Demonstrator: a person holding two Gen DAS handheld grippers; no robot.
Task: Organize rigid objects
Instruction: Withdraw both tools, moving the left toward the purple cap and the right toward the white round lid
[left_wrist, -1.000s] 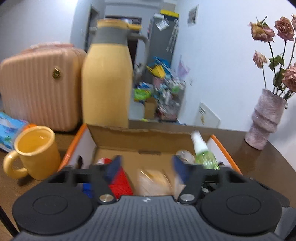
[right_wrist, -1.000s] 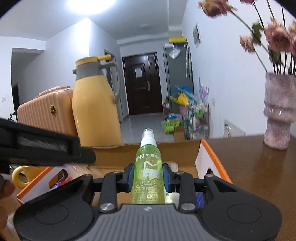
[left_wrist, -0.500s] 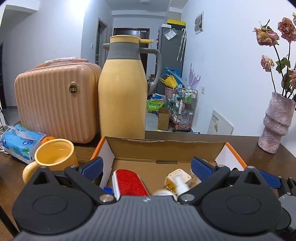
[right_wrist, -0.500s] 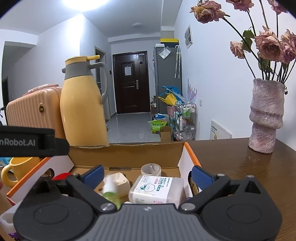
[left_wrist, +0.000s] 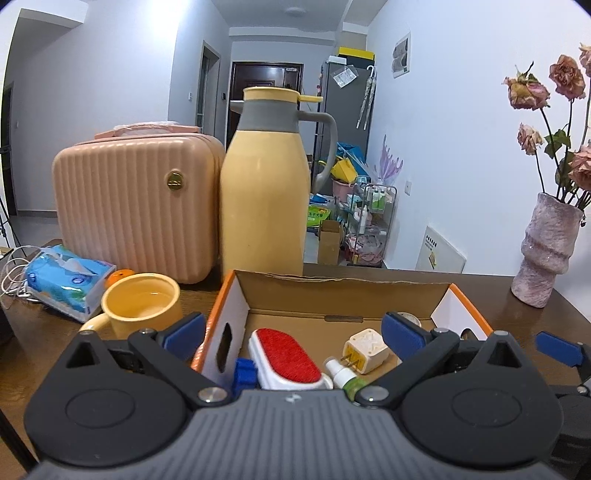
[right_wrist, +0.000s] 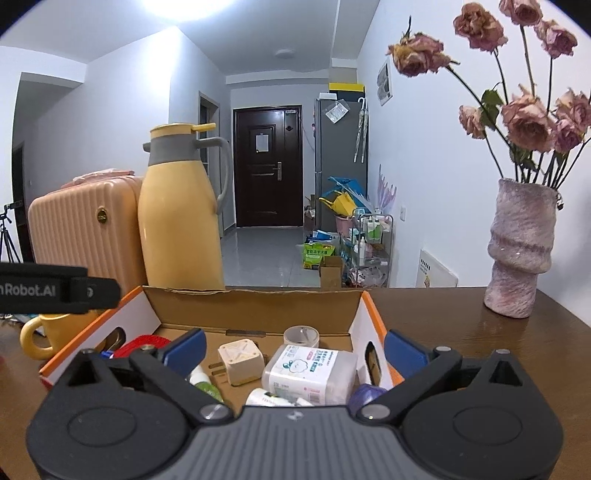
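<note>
Fingers (left_wrist: 184, 330) spread over box (left_wrist: 343, 286) on brown table (right_wrist: 461, 321), hallway seemingly beyond.

The green spray bottle (left_wrist: 345, 378) was mostly hidden behind the left gripper's body; the small purple object (right_wrist: 364, 394) stayed too covered to identify; the print on the white packet (right_wrist: 309, 373) was too small to read.

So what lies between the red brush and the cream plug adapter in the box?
Left wrist view: the green spray bottle lies between red brush and plug adapter.
</note>
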